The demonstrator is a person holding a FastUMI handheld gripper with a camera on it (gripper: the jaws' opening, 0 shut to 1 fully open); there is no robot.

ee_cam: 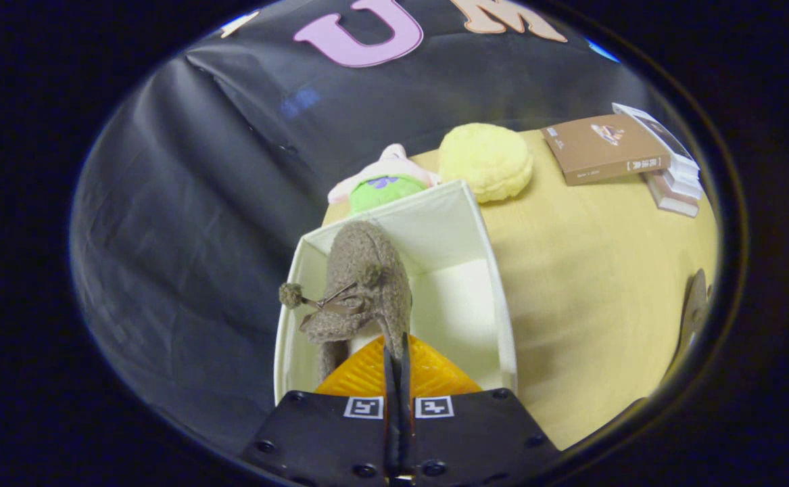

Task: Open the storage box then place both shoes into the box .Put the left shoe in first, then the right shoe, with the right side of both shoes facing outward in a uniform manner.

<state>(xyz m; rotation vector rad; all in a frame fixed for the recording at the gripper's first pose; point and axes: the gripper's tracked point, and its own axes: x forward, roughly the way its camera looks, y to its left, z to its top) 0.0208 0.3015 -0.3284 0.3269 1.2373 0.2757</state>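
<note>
A: Item one?
B: Grey-brown fuzzy shoe (360, 287), pompom laces, just ahead of the fingers (367, 368), hanging inside the open white storage box (499, 297).

A: Gripper (397, 358)?
B: Closed together, pinching the shoe's rim.

A: Beyond, rightward?
B: Plush toy (384, 181), yellow cushion (487, 161), books (627, 152), wooden table (604, 270).

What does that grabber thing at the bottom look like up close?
The gripper has two black, flat-topped blocks studded with dark screws, each carrying a small square black-and-white marker near the inner edge. Ahead of them sit orange ribbed fingers, wedge-shaped with thin dark inner edges pressed close together.
</note>
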